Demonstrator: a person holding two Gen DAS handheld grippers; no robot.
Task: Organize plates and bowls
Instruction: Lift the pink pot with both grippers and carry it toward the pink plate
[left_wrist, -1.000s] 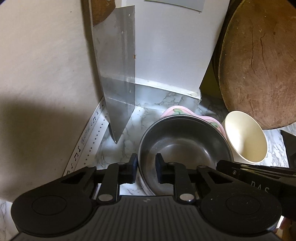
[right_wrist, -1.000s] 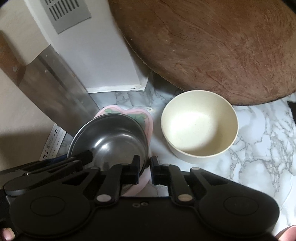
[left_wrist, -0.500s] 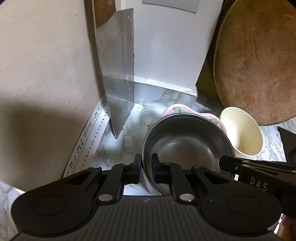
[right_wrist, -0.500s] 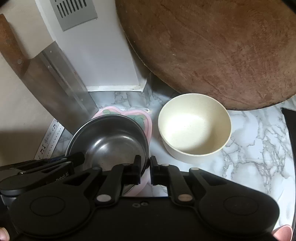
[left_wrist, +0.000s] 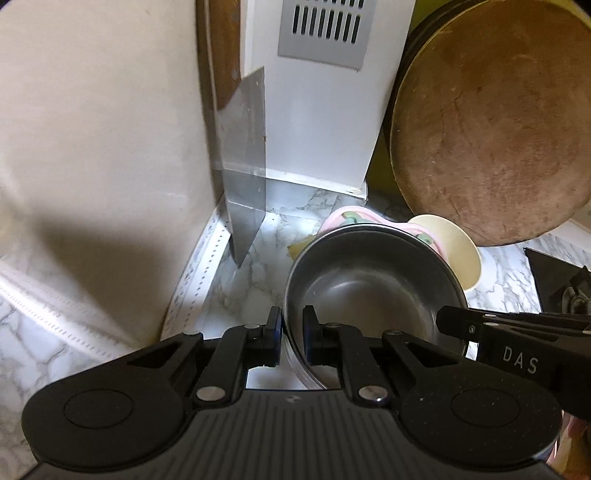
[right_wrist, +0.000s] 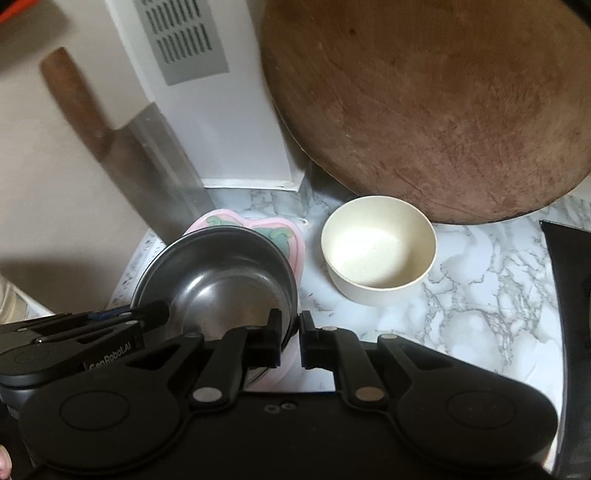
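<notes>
A steel bowl (left_wrist: 369, 295) (right_wrist: 218, 280) sits nested in a pink dish with green marks (left_wrist: 354, 216) (right_wrist: 284, 229). The stack hangs just above the marble counter (right_wrist: 480, 295). My left gripper (left_wrist: 293, 321) is shut on the bowl's near-left rim, with a pale edge of the dish showing under the pads. My right gripper (right_wrist: 290, 325) is shut on the near-right rim, and the pink edge shows below its fingers too. Each gripper's tip appears at the side of the other's view. A cream bowl (left_wrist: 458, 251) (right_wrist: 376, 247) stands empty on the counter to the right.
A cleaver (left_wrist: 245, 166) (right_wrist: 159, 177) leans blade-down in the corner behind the stack. A white box with a vent (left_wrist: 317, 92) stands at the back. A big round wooden board (left_wrist: 491, 129) (right_wrist: 424, 103) leans behind the cream bowl. A dark object (right_wrist: 569, 295) lies at the right edge.
Both grippers closed onto the steel bowl's rim, then rose and drew back with it. The pink dish came up with the bowl. The cream bowl stayed put.
</notes>
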